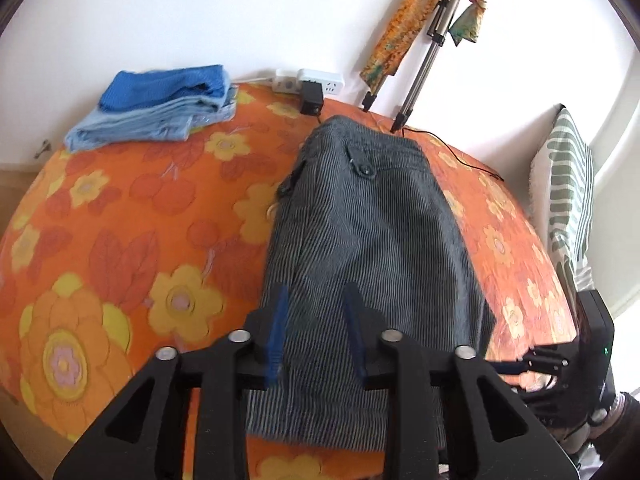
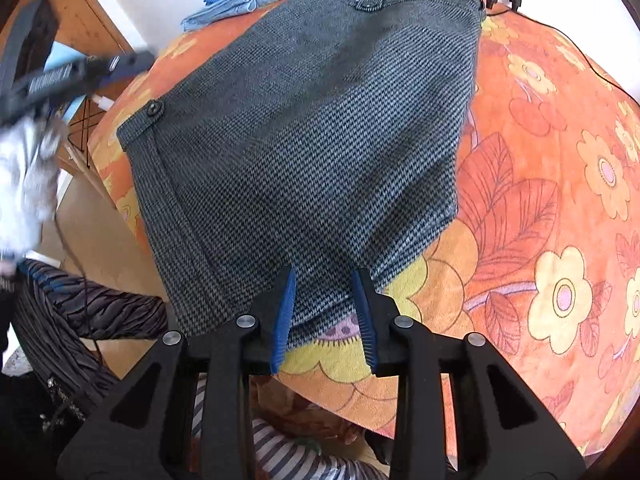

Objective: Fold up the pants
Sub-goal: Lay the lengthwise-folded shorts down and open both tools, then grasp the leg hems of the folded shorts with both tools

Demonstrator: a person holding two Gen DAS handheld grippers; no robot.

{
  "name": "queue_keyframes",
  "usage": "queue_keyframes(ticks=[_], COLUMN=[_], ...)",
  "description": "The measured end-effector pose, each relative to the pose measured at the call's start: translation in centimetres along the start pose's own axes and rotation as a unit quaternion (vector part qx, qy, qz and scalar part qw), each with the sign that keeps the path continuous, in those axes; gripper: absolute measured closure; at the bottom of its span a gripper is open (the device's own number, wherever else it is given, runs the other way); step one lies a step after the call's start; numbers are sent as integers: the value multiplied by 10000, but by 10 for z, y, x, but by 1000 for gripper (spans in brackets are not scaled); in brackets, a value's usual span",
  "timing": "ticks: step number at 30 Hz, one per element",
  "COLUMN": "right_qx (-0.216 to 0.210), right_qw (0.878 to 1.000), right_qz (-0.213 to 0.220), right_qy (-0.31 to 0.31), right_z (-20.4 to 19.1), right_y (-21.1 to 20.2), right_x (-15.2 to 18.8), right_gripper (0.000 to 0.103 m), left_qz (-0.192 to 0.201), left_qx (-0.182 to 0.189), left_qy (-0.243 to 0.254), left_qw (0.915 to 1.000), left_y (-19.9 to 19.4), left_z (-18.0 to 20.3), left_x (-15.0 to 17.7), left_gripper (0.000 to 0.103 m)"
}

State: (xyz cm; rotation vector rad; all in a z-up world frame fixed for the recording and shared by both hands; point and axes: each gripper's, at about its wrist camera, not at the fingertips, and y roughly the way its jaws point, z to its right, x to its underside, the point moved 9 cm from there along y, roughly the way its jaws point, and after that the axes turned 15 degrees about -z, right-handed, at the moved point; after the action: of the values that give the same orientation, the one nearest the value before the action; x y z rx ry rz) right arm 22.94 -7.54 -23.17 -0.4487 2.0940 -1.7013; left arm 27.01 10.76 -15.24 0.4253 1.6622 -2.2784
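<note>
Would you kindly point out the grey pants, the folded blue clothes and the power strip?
grey pants (image 1: 372, 232): left wrist view, middle of fabric.
folded blue clothes (image 1: 160, 104): left wrist view, stack's top.
power strip (image 1: 320, 79): left wrist view, white body.

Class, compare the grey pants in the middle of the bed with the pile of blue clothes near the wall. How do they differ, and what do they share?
The grey pants are one dark, finely striped garment; the blue clothes are a stack of several pieces in light and bright blue. The grey pants lie spread across the middle of the orange flowered cover, right under both grippers; the blue clothes sit at its far edge by the wall, away from them. Both are folded and rest on that cover.
</note>
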Motion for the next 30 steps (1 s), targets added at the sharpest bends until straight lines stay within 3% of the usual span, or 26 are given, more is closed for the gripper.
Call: queue_keyframes(ticks=[1, 3, 5, 7, 13, 15, 18, 25, 30], right_qx=[-51, -255, -325, -253, -178, -286, -792, -793, -818], right_qw=[10000, 9995, 9986, 9966, 9806, 9770, 9743, 9793, 9810], right_qz=[9, 160, 361, 690, 1497, 1492, 1303, 948, 906], right_qy=[4, 109, 218, 364, 1252, 1494, 1659, 1605, 1510], right_z=[0, 4, 13, 27, 90, 106, 118, 119, 119], right_y=[-3, -15, -27, -44, -76, -72, -59, -24, -14], right_x=[0, -4, -8, -18, -55, -68, -81, -93, -104], right_gripper=[72, 71, 60, 44, 33, 33, 33, 33, 33], left_qz=[0, -43, -207, -321, -621, -710, -822, -946, -1053], left_qx=[-31, -85, 122, 175, 577, 593, 580, 741, 794], left_qy=[90, 166, 151, 43, -164, -133, -158, -455, -370], left_qw=[10000, 9998, 9996, 9993, 9963, 9956, 9948, 9917, 9906], left_y=[3, 10, 23, 35, 66, 74, 84, 93, 99], left_z=[2, 2, 2, -4, -8, -7, -11, -32, -26], left_x=[-10, -25, -39, -51, -68, -70, -70, -67, -62], left_gripper=[70, 57, 49, 49, 49, 49, 49, 49, 49])
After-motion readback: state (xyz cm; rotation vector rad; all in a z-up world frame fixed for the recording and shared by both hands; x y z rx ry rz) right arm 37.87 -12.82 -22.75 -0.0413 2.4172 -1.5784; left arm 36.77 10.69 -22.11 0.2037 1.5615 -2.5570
